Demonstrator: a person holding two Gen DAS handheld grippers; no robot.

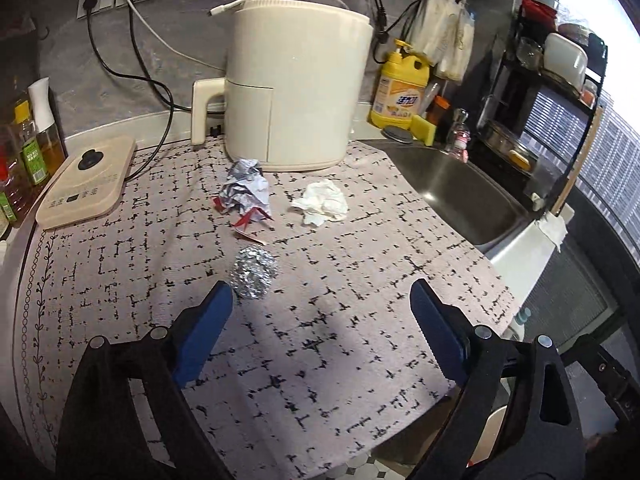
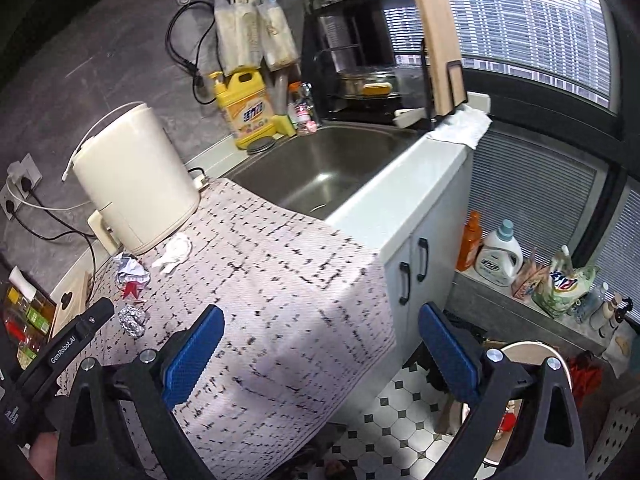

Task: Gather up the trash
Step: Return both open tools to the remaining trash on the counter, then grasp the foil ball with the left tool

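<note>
A crumpled foil ball (image 1: 253, 273) lies on the patterned mat (image 1: 320, 340), just ahead of my left fingertip. Beyond it lie a crumpled printed wrapper with red scraps (image 1: 246, 196) and a crumpled white tissue (image 1: 322, 202). My left gripper (image 1: 322, 296) is open and empty above the mat. My right gripper (image 2: 320, 324) is open and empty over the mat's right edge. In the right wrist view the foil ball (image 2: 133, 320), wrapper (image 2: 130, 274) and tissue (image 2: 176, 252) sit far left. A round bin (image 2: 516, 404) stands on the floor behind my right finger.
A cream air fryer (image 1: 298, 92) stands behind the trash. An induction cooker (image 1: 86, 182) and oil bottles (image 1: 24, 148) are at left. A steel sink (image 1: 460, 196), yellow detergent bottle (image 1: 400, 88) and dish rack (image 1: 552, 92) are at right. Bottles line the window ledge (image 2: 520, 264).
</note>
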